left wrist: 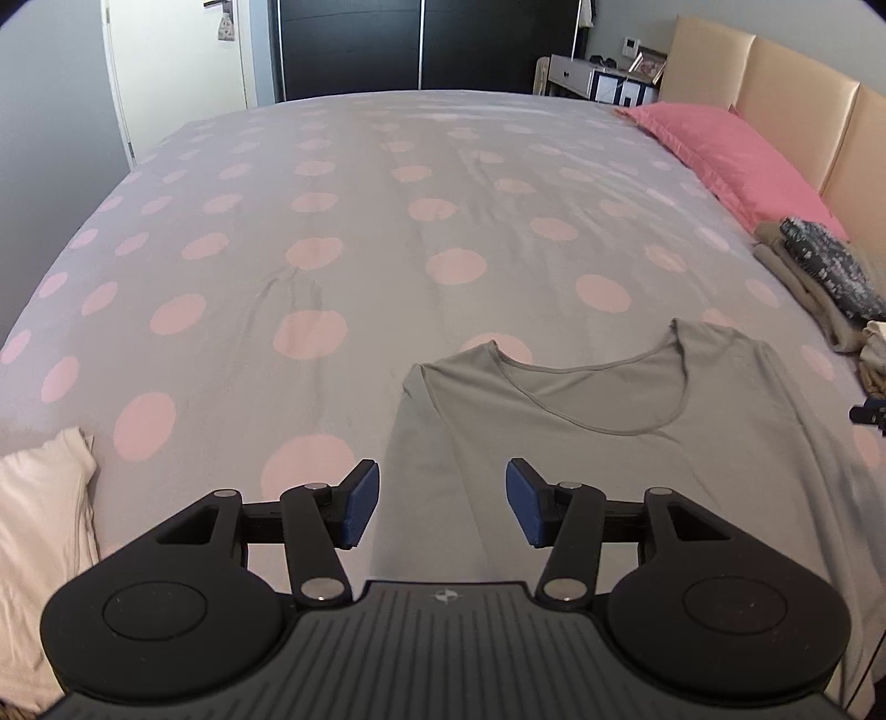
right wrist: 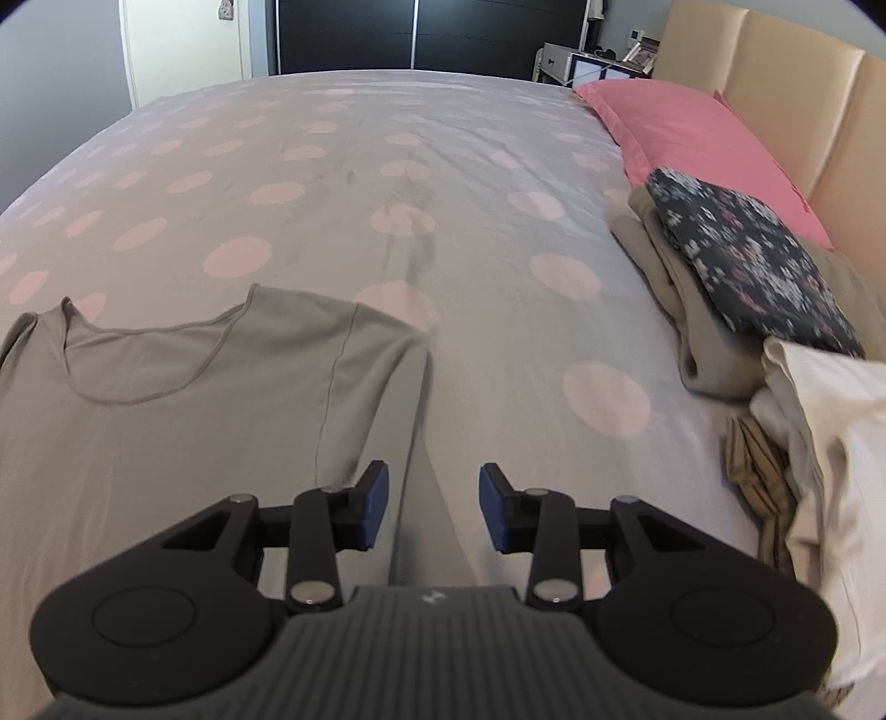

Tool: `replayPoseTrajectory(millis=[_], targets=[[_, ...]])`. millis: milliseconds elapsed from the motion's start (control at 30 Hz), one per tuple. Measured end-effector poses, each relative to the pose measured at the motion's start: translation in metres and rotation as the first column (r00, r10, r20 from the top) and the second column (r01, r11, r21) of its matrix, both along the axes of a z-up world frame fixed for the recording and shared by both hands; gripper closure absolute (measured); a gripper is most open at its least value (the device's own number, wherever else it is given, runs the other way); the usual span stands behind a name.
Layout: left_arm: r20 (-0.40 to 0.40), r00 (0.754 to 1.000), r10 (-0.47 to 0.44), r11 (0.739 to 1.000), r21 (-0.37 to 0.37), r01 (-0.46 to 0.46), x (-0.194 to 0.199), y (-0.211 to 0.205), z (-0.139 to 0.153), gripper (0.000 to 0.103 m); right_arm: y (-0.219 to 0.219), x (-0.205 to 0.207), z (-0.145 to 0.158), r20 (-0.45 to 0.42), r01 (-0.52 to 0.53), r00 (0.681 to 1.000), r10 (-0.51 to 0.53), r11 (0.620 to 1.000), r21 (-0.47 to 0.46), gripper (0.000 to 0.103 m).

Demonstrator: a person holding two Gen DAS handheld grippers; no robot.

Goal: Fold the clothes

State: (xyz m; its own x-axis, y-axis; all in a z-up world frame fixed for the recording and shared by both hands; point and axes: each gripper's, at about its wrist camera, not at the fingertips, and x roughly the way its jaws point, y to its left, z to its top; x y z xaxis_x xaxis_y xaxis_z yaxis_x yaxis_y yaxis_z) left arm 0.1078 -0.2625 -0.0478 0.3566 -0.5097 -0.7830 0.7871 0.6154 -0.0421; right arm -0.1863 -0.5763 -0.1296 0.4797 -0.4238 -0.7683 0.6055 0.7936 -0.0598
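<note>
Place: my bedroom at home
Bed: big bed (left wrist: 332,221) with pink spots
Pillow: pink pillow (right wrist: 692,133) by the headboard (right wrist: 786,83)
Far wall: dark wardrobe (left wrist: 410,44), white door (left wrist: 171,61)

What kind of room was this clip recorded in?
A home bedroom, most likely: a wide bed with a polka-dot cover, a pink pillow against a padded headboard, and a dark wardrobe behind.

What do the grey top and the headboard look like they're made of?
The grey top looks like a thin, matte knit jersey, probably cotton or a blend: it lies limp and flat, with a narrow stitched neckline and soft creases. The headboard looks like padded leather or faux leather: smooth beige panels with a slight sheen and seams between them. Which of the two I cannot tell.
</note>
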Motion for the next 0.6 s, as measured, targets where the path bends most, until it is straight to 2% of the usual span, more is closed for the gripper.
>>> replayPoseTrajectory(millis=[200, 333, 467, 600], targets=[[-0.024, 0.999, 0.039, 0.999, -0.029, -0.040, -0.034, 0.026, -0.008, 0.054, 0.023, -0.045, -0.010, 0.010, 0.043, 0.999, -0.044, 0.996, 0.080, 0.064], [-0.033, 0.998, 0.044, 0.999, 0.000, -0.044, -0.062, 0.029, -0.025, 0.054, 0.039, -0.072, -0.019, 0.006, 0.066, 0.998, -0.067, 0.988, 0.142, 0.064], [-0.076, 0.997, 0.034, 0.999, 0.013, -0.033, -0.092, 0.029, -0.044, 0.054, 0.061, -0.085, -0.027, -0.014, 0.041, 0.999, -0.039, 0.983, 0.180, 0.064], [-0.084, 0.996, 0.008, 0.999, 0.042, -0.004, -0.123, 0.025, -0.062, 0.054, 0.083, -0.090, -0.032, -0.031, 0.007, 1.000, -0.001, 0.981, 0.192, 0.064]])
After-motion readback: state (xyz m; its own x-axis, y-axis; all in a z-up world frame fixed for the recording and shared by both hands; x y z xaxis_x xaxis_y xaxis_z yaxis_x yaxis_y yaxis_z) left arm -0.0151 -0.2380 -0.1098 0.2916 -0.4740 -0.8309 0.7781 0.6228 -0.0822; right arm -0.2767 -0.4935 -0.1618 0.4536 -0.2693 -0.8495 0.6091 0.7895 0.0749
